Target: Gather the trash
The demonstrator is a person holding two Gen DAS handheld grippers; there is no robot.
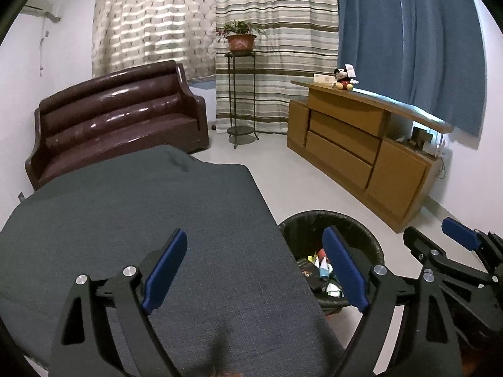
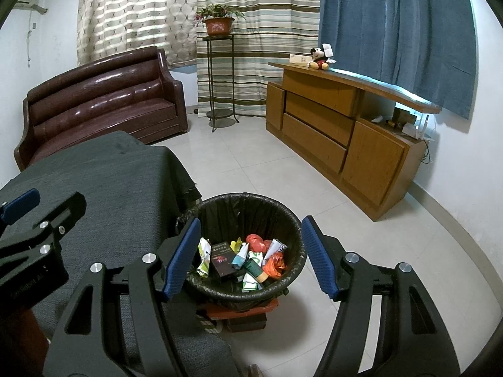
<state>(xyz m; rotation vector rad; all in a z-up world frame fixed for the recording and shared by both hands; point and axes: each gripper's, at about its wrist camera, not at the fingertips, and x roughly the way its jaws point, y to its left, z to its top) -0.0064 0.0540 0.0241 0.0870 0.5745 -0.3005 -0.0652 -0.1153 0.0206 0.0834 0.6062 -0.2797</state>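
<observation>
**Both tongs empty, trash sitting in the bin**

Your left gripper [image 1: 254, 270] hangs over the corner of the grey-covered table [image 1: 125, 220], jaws spread wide, nothing between the blue pads. Its right-hand pad overlaps the rim of the black-lined trash bin [image 1: 371, 238] in that view. Your right gripper [image 2: 251, 257] is released too: jaws parted, nothing gripped, the bin's mouth framed in the gap between them.

Left wrist view:
- Mostly grey cloth. Only a slice of the bin shows, with a few scraps of paper [image 1: 320, 264] visible inside, partly hidden behind the pad.
- Your right gripper shows at the far right edge, over the pale floor.

Right wrist view:
- Full bin opening. The trash [image 2: 248, 260] lies heaped at the bottom: a dark box [image 2: 223, 260], crumpled white-and-green wrappers, a small yellow scrap, red and orange plastic bags [image 2: 261, 242].
- Bin stands on the tiled floor [image 2: 314, 188] just beside the table's draped edge. Something reddish-brown sits under its base; you cannot tell what it is.
- Your left gripper shows at the left edge, above the cloth.

Background, both views: brown leather sofa [image 2: 103, 100], potted plant [image 2: 218, 22] on a tall metal stand, wooden cabinet [image 2: 330, 132] with a plush mouse toy [image 2: 320, 58] on top, blue curtain [image 2: 399, 31].
</observation>
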